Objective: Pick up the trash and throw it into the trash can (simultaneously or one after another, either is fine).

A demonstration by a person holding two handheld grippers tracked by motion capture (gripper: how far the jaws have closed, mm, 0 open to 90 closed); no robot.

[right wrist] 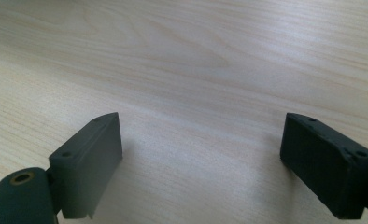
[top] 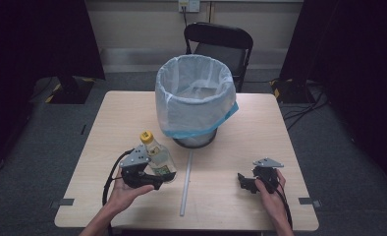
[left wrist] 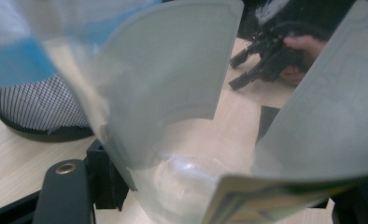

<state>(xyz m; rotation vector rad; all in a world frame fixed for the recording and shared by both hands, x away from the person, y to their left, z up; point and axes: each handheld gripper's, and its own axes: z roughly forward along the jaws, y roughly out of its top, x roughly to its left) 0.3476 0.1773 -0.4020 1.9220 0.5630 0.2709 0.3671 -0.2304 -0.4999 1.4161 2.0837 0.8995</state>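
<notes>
One bottle (top: 156, 156) pinched in the left claw (top: 154, 179), seemingly near upright, cap leaning away

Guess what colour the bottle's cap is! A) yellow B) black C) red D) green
A: the bottle held in the left gripper has a yellow cap at its top, pointing toward the bin.

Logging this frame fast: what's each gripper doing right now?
Left gripper: closed on the bottle, held near the bin.
Right gripper: open, holding nothing, over the table.
</notes>
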